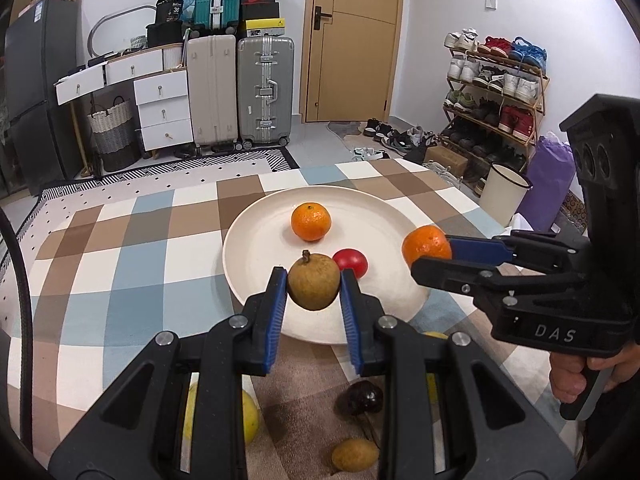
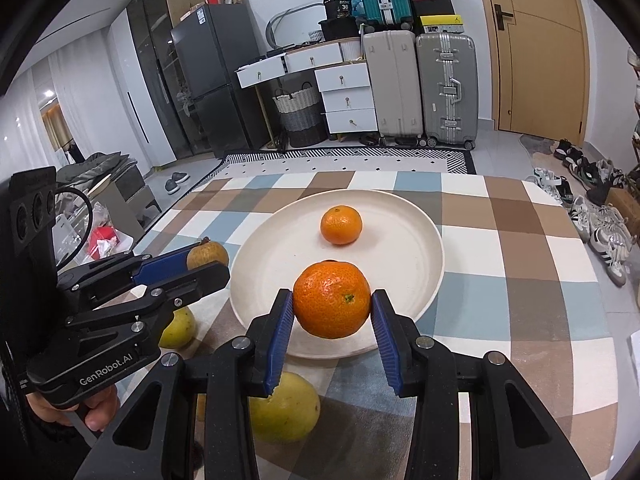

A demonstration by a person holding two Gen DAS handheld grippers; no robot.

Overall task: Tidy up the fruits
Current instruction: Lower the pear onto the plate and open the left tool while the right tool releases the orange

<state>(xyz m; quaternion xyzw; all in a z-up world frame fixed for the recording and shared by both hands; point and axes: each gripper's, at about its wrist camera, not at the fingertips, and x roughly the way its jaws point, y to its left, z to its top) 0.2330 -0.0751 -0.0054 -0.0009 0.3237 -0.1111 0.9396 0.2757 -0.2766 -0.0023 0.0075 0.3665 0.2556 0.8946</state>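
My left gripper (image 1: 314, 286) pinches a brown, rough-skinned fruit (image 1: 313, 281): the fruit sits between the two blue pads, one pad pressed on each flank, its stem pointing up, held in the air over the near rim of the cream plate (image 1: 256, 224). My right gripper (image 2: 332, 308) pinches an orange (image 2: 332, 300) the same way, pads against its left and right sides, the fruit hanging above the near part of the plate. In the left wrist view that held orange appears at the plate's right edge.

On the plate I see a second orange (image 1: 311, 222) lying toward the far side and a small red fruit (image 1: 351, 262) nearer, just beyond the brown fruit. On the checked tablecloth (image 1: 120, 248), near of the plate, lie a yellow-green fruit (image 2: 286, 408), another yellow-green fruit (image 2: 178, 328) farther left, a dark fruit (image 1: 360, 398) and a small yellow fruit (image 1: 355, 456). A hand (image 1: 572, 376) grips the right tool's handle.
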